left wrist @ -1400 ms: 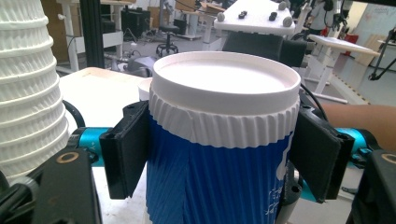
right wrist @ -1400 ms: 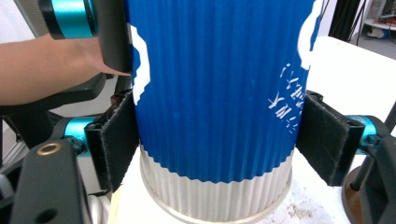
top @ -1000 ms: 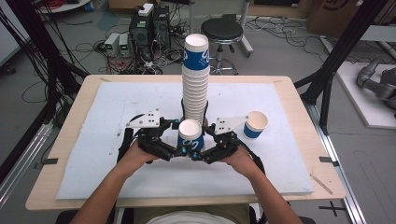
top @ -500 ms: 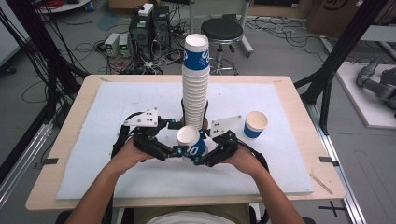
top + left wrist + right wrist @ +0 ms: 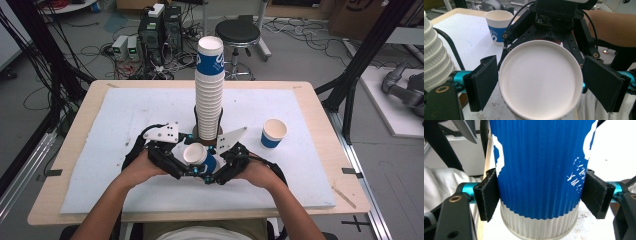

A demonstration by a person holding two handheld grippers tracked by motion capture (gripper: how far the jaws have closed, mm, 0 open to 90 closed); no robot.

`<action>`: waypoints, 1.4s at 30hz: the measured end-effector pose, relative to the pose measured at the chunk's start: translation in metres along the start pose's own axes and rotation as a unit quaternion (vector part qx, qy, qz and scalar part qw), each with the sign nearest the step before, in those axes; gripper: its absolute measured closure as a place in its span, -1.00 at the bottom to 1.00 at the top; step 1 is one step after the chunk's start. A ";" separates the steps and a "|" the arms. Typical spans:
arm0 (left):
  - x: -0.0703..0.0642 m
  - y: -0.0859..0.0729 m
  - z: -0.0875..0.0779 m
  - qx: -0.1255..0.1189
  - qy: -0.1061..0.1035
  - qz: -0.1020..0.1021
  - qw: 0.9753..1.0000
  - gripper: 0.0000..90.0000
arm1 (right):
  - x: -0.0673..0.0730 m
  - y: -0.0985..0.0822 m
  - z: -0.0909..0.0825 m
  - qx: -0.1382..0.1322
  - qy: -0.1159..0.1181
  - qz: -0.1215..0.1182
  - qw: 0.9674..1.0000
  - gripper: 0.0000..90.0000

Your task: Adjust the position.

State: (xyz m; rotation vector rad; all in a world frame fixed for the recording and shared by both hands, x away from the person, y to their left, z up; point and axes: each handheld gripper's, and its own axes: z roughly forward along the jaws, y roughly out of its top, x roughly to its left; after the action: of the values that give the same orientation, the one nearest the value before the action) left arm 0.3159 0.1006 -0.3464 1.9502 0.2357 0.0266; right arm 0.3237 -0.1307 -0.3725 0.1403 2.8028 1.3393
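Tilted further since a second ago, the blue paper cup [image 5: 200, 158] now turns its open mouth toward 9 o'clock, near the table's front edge at 6 o'clock of the tall cup stack [image 5: 209, 92]. The right gripper [image 5: 216, 172] clamps its ribbed wall on both sides. The left gripper [image 5: 186, 167] faces the rim with jaws wide, one pad [image 5: 483, 82] just touching it, the other apart.
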 end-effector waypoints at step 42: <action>0.002 -0.002 -0.002 0.013 -0.028 0.032 0.999 -0.35 | 0.002 0.001 -0.006 -0.009 0.017 -0.007 1.000 -0.58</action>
State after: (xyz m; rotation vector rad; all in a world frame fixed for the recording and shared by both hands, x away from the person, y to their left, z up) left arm 0.3169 0.1035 -0.3481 1.9803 0.1378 0.0113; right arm 0.3216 -0.1338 -0.3678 0.0998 2.8127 1.3769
